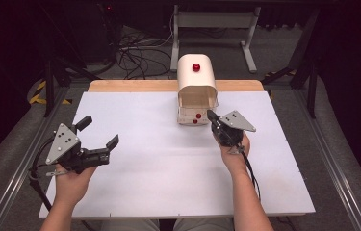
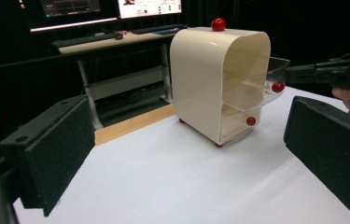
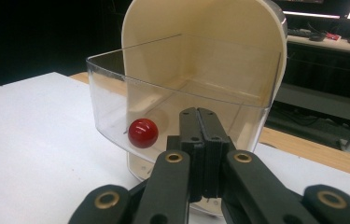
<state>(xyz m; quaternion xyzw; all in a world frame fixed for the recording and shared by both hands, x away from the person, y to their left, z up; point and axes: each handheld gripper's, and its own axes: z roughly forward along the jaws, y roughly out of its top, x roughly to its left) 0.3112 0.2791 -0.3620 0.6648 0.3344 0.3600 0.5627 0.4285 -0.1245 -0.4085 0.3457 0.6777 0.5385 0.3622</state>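
Right claw (image 3: 199,122) closed empty at clear upper drawer (image 3: 182,100), pulled partway from cream cabinet (image 1: 196,89) at table's far edge; left claw (image 1: 100,134) held apart. Risk: cabinet shoved if pushed off-axis.

cabinet: cream arched drawer cabinet (image 1: 196,79), upright at the desk's far edge, red ball on top
upper drawer: clear plastic (image 3: 182,100), pulled partly out toward the near side, red knob (image 3: 143,133) on its front
lower drawer: pushed in, red knob (image 2: 251,121)
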